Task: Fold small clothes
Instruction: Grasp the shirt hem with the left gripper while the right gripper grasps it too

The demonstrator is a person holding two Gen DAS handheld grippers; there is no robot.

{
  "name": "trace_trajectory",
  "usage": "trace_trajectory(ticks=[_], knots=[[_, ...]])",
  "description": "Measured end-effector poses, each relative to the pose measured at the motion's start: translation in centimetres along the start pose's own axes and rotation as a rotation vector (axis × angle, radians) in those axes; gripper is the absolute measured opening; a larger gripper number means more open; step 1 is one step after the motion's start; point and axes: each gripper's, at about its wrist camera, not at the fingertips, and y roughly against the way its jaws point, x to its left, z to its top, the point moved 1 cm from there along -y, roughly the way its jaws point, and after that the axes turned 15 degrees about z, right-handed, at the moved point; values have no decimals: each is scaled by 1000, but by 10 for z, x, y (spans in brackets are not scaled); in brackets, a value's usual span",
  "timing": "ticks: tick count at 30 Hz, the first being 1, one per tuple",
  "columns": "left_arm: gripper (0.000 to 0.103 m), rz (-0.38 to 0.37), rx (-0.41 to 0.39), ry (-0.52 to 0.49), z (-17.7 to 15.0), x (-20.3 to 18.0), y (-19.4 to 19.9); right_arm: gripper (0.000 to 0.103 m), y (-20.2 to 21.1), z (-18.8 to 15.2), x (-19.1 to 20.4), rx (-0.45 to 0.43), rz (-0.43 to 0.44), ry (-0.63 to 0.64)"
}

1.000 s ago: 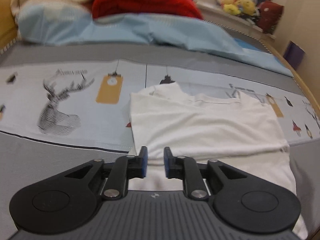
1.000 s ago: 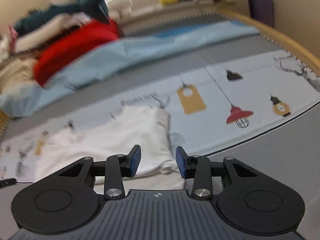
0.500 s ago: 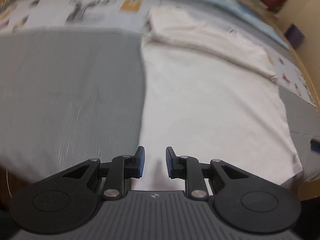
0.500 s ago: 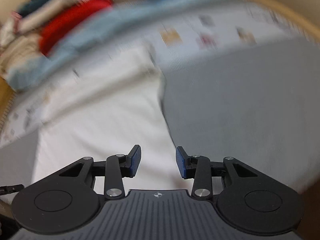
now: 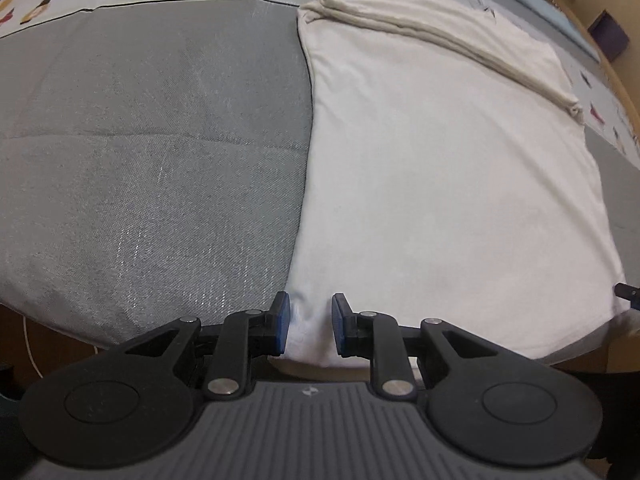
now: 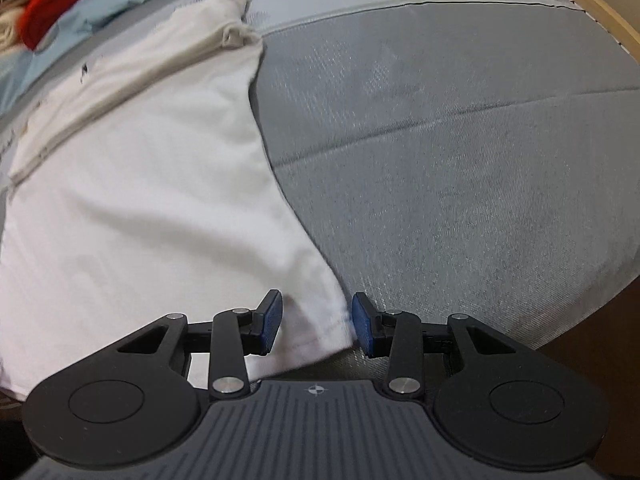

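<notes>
Both grippers have dropped from looking across the bed to the near hem of the white shirt (image 5: 440, 168).

Each straddles 1 of the 2 bottom corners: left gripper (image 5: 307, 328) with fingers narrowly spread, right gripper (image 6: 316, 328) spread wider, neither pinching yet. Shirt lies flat on the grey bedcover (image 5: 152, 140), top part already folded, probably so the hem can be lifted over it.

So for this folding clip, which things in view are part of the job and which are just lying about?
Part of the job:
- white shirt
- left gripper, open at one near corner
- right gripper, open at the other

Lying about:
- grey printed bed cover
- light blue blanket
- red garment
</notes>
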Motion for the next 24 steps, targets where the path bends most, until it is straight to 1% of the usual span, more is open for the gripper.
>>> trace_trajectory(ticks=[5, 7, 8, 9, 11, 12, 13, 14, 17, 18, 19, 21, 24], knots=[[24, 30, 9, -6, 0, 0, -3, 42, -3, 0, 3, 14, -14, 29], [24, 39, 9, -10, -1, 0, -4, 39, -4, -1, 5, 13, -18, 38], [24, 40, 7, -13, -1, 0, -3, 32, -4, -1, 6, 11, -17, 43], [24, 41, 5, -17, -1, 0, -3, 21, -4, -1, 7, 10, -14, 46], [23, 39, 2, -23, 0, 0, -3, 12, -2, -2, 10, -3, 6, 47], [20, 35, -1, -24, 0, 0, -2, 11, -1, -2, 11, -14, 8, 48], [12, 29, -4, -29, 0, -1, -1, 11, 0, -3, 12, -24, 8, 47], [9, 24, -8, -37, -1, -2, 0, 11, 2, -3, 12, -29, 10, 42], [9, 26, -23, -52, -2, -4, 5, 11, 3, -5, 13, -20, 17, 38], [9, 30, -21, -50, -2, -4, 4, 16, 1, -7, 13, -3, 19, 39], [10, 35, -14, -48, -2, -3, 4, 17, -1, -9, 13, 14, 14, 41], [11, 41, -2, -54, -1, -5, 0, 17, -2, -11, 16, 16, 5, 59], [11, 52, -9, -75, 0, -8, -2, 17, -1, -11, 15, 13, 6, 54]])
